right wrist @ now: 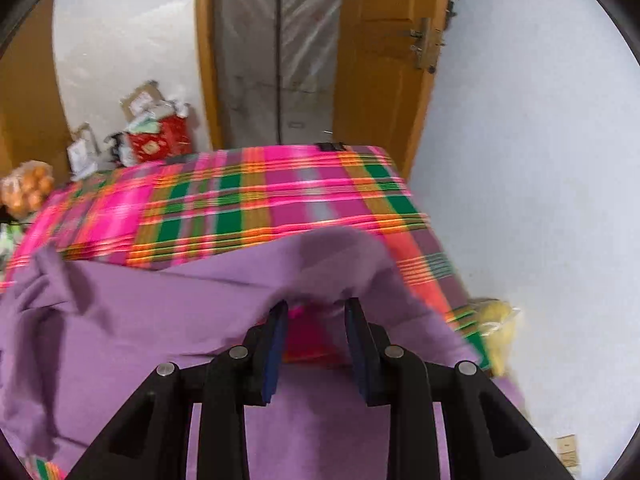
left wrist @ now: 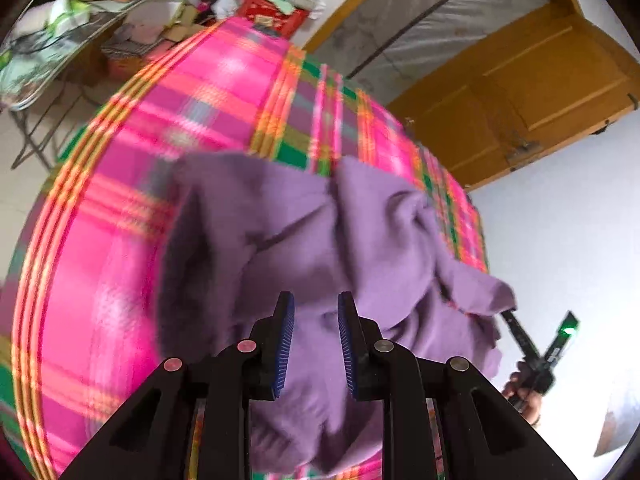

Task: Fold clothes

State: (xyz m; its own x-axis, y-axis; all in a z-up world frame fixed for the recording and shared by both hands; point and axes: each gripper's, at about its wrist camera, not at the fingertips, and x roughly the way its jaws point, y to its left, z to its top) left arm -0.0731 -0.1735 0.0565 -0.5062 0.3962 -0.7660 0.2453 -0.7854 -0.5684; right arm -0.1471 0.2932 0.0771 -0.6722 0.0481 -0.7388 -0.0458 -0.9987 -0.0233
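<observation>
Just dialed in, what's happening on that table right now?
A person is working a purple garment with a hand-held gripper in each hand, over a table covered by a pink plaid cloth. The garment lies crumpled, not yet folded flat. The left hand-held gripper is open above the bunched fabric. The right hand-held gripper is also open, its jaws at the garment's edge, where the cloth arches up. Both views are motion-blurred.

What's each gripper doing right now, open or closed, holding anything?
Left gripper: open, nothing clamped, above the purple garment.
Right gripper: open, its tips at the garment's edge, gripping nothing.
</observation>
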